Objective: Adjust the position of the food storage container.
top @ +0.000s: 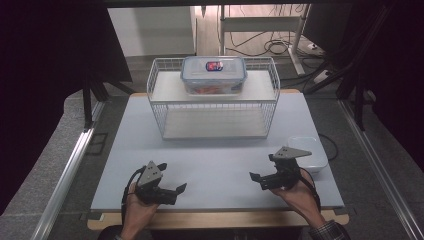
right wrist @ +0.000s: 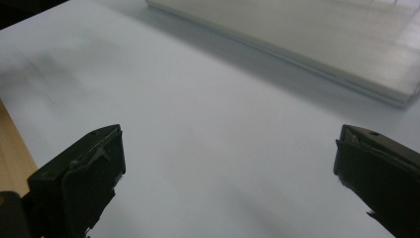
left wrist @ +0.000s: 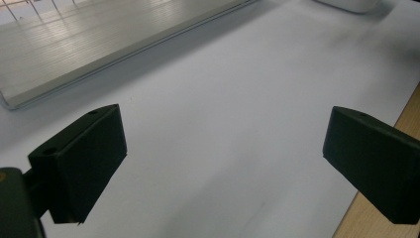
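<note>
High view: lidded container (top: 213, 74) atop rack (top: 160, 107).

2 black grippers (top: 172, 177) (top: 261, 170), grey plates, plaid cuff (top: 327, 231).

At centre frame in the high view we see the table (top: 210, 165), with the wire rack (top: 214, 100) standing on its far half, in the upper middle of the frame. On the rack's upper shelf sits the lidded container (top: 214, 75). At the right of the frame, near the table's right edge, lies the small tub (top: 310, 152). Towards the bottom, the left gripper (top: 175, 180) is at lower left and the right gripper (top: 262, 172) at lower right, just left of the tub; the two are well apart.
</note>
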`<state>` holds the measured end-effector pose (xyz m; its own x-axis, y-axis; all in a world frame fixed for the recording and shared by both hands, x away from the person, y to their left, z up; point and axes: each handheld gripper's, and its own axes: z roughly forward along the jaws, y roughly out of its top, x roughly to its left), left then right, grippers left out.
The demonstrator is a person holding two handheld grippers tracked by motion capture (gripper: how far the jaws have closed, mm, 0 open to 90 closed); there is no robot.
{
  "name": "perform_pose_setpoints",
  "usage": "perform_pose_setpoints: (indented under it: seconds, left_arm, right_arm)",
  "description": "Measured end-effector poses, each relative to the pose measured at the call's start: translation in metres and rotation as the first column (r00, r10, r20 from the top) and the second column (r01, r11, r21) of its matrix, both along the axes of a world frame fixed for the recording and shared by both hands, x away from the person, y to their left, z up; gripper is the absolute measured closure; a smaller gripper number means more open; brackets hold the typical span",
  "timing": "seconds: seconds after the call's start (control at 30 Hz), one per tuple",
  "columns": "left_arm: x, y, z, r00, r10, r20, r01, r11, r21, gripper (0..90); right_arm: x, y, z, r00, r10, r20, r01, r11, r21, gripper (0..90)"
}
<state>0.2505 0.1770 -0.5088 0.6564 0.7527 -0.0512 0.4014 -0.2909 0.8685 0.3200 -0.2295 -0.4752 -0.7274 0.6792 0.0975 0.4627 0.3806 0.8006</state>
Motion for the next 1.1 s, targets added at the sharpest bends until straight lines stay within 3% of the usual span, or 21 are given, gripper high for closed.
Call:
perform_pose_setpoints:
  seconds: [0.07,0.2,0.33,0.47,0.6,0.73,0.77,1.1]
  left_arm:
    - [0.001,0.001,-0.001,1.0000,0.001,-0.004,-0.001,1.0000,-0.001,3.0]
    - [0.001,0.001,-0.002,1.0000,0.000,-0.010,0.000,1.0000,-0.002,3.1]
    - [0.002,0.000,-0.003,1.0000,-0.002,-0.009,0.002,1.0000,0.006,3.3]
    - [0.002,0.000,-0.004,0.9999,-0.002,-0.014,0.002,1.0000,0.008,3.4]
    - [0.002,0.000,-0.004,0.9999,-0.007,-0.015,0.008,0.9999,0.014,4.3]
    - [0.002,0.000,-0.004,0.9999,-0.010,-0.010,0.011,0.9997,0.023,4.3]
    - [0.002,0.000,-0.004,0.9999,-0.009,-0.010,0.009,0.9997,0.022,4.3]
    - [0.005,-0.001,-0.007,0.9996,-0.003,-0.027,0.004,0.9998,0.019,4.4]
  right_arm:
    - [0.003,-0.006,0.003,0.9997,-0.025,-0.004,0.025,1.000,-0.011,4.8]
    - [0.008,-0.025,0.015,0.9966,-0.081,0.009,0.082,0.996,-0.031,21.9]
    - [0.015,-0.049,0.024,0.9851,-0.172,0.012,0.172,0.985,-0.018,45.1]
    - [0.023,-0.074,0.027,0.9726,-0.231,0.029,0.232,0.970,-0.074,70.4]
    - [0.031,-0.102,0.029,0.9548,-0.295,0.037,0.297,0.952,-0.080,87.6]
    - [0.036,-0.124,0.031,0.9282,-0.369,0.045,0.372,0.924,-0.091,89.5]
    - [0.037,-0.131,0.031,0.9171,-0.396,0.050,0.399,0.912,-0.092,89.5]
    - [0.052,-0.166,0.026,0.8607,-0.503,0.075,0.509,0.854,-0.107,89.5]
